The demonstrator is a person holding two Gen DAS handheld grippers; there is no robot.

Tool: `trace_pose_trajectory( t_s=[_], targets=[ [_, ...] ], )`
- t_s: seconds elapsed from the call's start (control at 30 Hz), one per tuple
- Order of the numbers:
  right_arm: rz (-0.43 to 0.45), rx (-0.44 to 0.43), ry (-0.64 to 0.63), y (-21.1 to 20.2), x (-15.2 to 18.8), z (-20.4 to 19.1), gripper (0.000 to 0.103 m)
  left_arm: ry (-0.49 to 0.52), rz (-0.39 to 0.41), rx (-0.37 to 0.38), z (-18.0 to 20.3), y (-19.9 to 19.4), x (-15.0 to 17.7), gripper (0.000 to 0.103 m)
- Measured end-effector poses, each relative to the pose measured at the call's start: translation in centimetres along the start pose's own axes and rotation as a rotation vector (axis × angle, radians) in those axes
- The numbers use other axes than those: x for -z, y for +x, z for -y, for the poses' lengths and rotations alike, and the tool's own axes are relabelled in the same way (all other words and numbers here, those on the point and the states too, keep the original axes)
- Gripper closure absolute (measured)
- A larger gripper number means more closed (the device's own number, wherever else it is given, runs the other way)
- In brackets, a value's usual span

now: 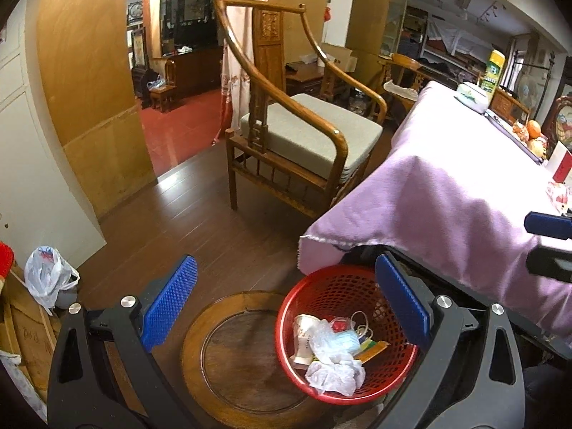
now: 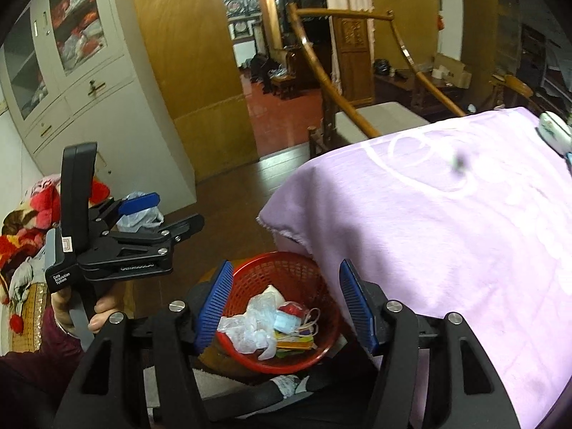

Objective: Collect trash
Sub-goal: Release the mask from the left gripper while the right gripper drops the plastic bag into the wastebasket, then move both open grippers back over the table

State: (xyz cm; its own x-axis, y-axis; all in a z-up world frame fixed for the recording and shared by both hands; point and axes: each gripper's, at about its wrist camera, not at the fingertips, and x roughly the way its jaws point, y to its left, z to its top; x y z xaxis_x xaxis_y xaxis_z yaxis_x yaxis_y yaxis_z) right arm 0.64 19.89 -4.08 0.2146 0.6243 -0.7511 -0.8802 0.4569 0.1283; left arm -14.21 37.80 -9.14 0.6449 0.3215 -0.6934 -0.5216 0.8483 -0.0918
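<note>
We're hovering both grippers spread and empty, left gripper and right gripper, over the red basket, lower center, already holding a tissue, face mask and wrappers; a wrapper is waiting on the tabletop at right edge.

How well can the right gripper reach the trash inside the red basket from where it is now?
Probably yes. The right gripper hangs above the red basket, jaws open with nothing between them. The trash lies uncovered, and the purple cloth stays beside the rim, not over it.

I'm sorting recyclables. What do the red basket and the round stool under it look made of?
Red basket: likely moulded plastic, with a glossy rim and mesh walls. Round stool: seemingly polished wood, brown with visible grain and a soft sheen.
</note>
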Motion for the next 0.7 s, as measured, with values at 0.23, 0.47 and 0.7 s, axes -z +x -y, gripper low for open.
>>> trace_pose_trajectory(
  t_s=[0.23,0.47,0.7],
  targets=[
    [0.098,0.071,0.078,-4.6,1.2,3.3,0.041,0.047,0.022,0.035,2.8,-1.0,-0.6,0.007],
    [0.209,0.159,0.169,-10.4,4.4,7.6,0.032,0.154,0.051,0.088,8.7,-2.7,-1.5,0.007],
    [0.318,0.296,0.311,-16.8,9.5,14.4,0.021,0.261,0.028,0.191,16.9,-3.0,-2.4,0.007]
  ],
)
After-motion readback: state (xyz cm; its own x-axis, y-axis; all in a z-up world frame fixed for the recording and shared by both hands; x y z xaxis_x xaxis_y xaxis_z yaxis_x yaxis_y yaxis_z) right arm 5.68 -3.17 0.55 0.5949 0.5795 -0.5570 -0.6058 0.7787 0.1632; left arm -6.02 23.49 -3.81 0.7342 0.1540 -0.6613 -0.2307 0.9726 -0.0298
